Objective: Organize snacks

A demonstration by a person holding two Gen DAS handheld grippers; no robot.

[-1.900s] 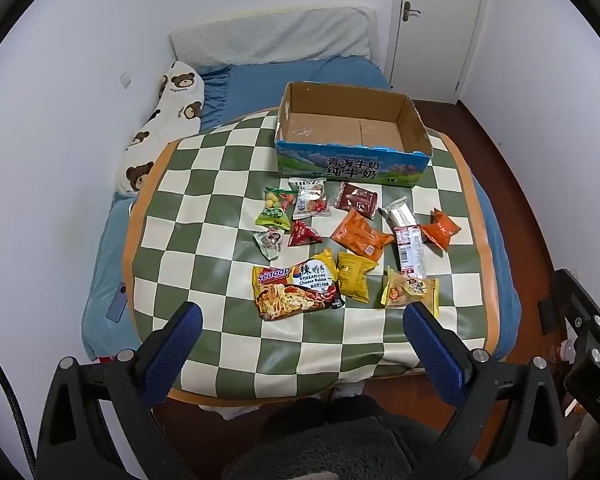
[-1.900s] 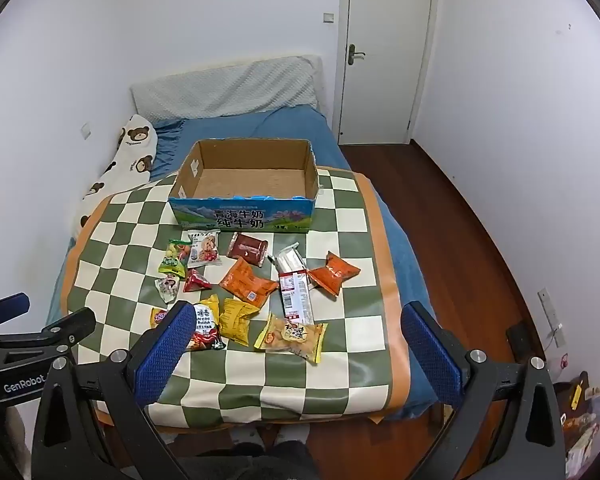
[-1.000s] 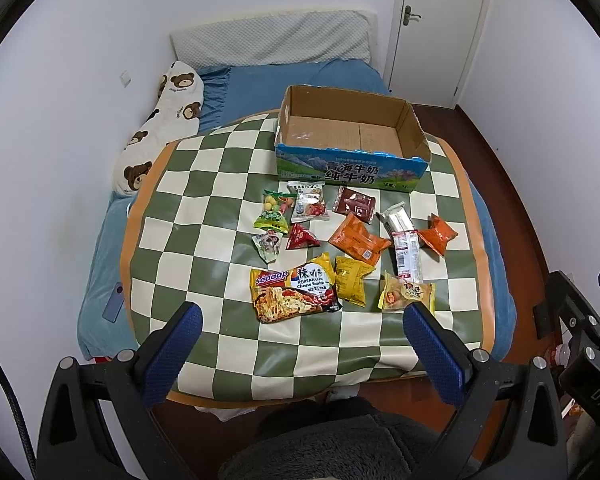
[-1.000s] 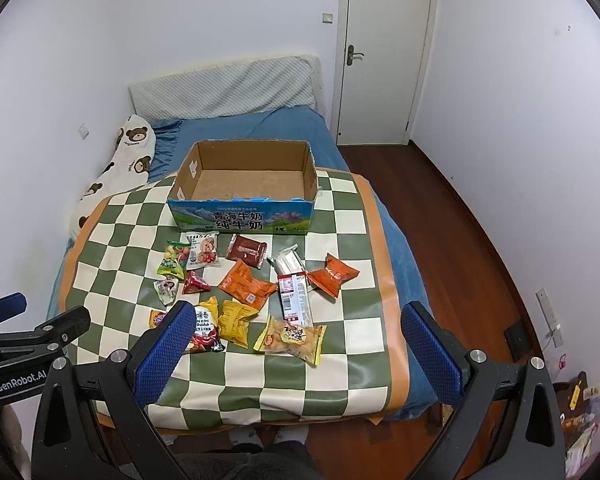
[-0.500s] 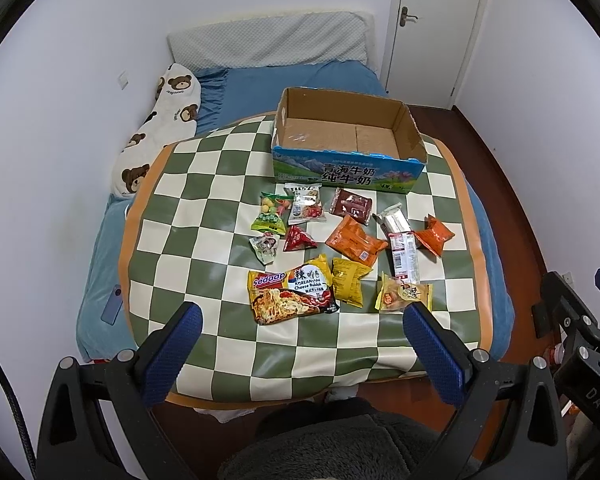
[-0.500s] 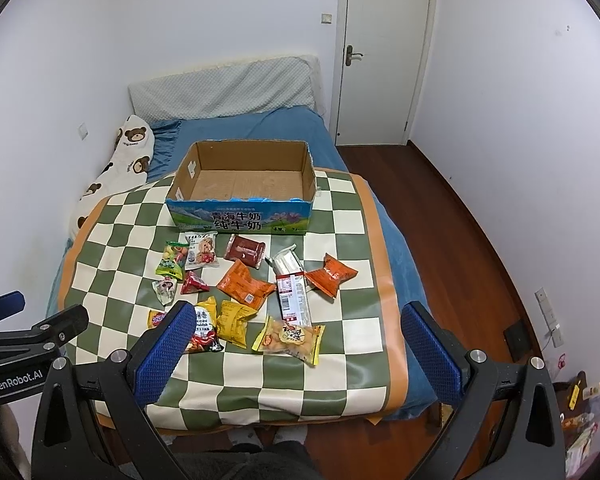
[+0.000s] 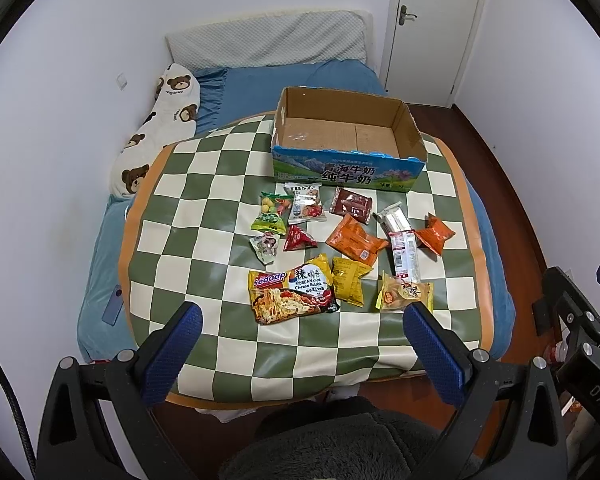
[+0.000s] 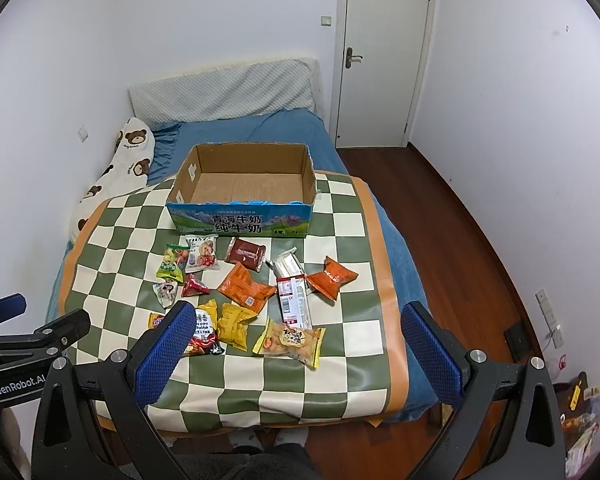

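Snacks [image 7: 352,246] and box [image 7: 346,142] lie unmoved since earlier; left tongs [image 7: 300,344] and right tongs [image 8: 298,340] hover wide apart, released, gripping nothing, above the bench [image 7: 204,184].

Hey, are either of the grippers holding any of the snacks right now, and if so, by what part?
Nothing is held. The left gripper and the right gripper are both open and empty.
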